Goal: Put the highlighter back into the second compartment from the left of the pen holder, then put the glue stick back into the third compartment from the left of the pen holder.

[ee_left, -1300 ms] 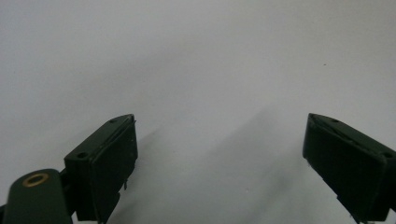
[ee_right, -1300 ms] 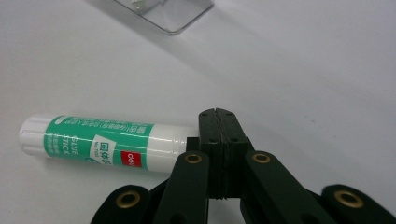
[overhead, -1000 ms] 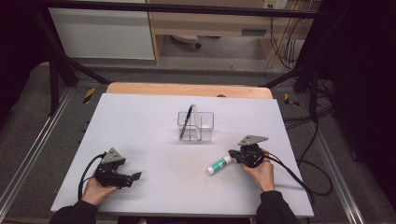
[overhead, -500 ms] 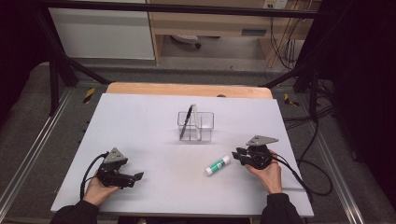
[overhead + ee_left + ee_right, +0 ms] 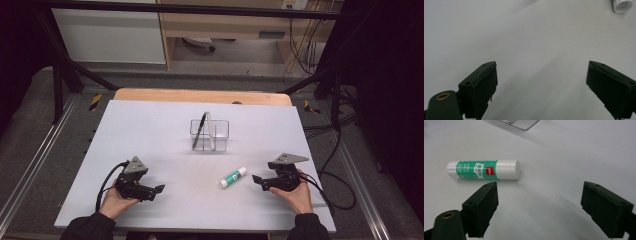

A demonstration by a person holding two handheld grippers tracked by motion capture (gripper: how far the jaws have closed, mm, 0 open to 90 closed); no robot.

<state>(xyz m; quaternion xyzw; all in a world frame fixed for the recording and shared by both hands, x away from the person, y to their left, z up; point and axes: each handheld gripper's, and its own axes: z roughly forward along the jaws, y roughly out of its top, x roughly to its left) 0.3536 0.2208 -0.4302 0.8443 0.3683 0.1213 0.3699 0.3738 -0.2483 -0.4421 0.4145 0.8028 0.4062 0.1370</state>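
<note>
white-and-green glue stick [image 5: 233,177] lies loose on white table [image 5: 150,130]; right gripper [image 5: 258,180] just opened, empty, jaws wide. clear plastic organizer [image 5: 210,135] holds one black pen [image 5: 198,130]; stick not yet in.

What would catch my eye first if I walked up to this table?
Probably the green and white glue stick, lying on its side alone on the pale table, just ahead of the right hand-held gripper, whose jaws have just been opening with nothing between them. Behind it, mid-table, stands a clear divided holder with one dark pen leaning in its left compartment.
</note>
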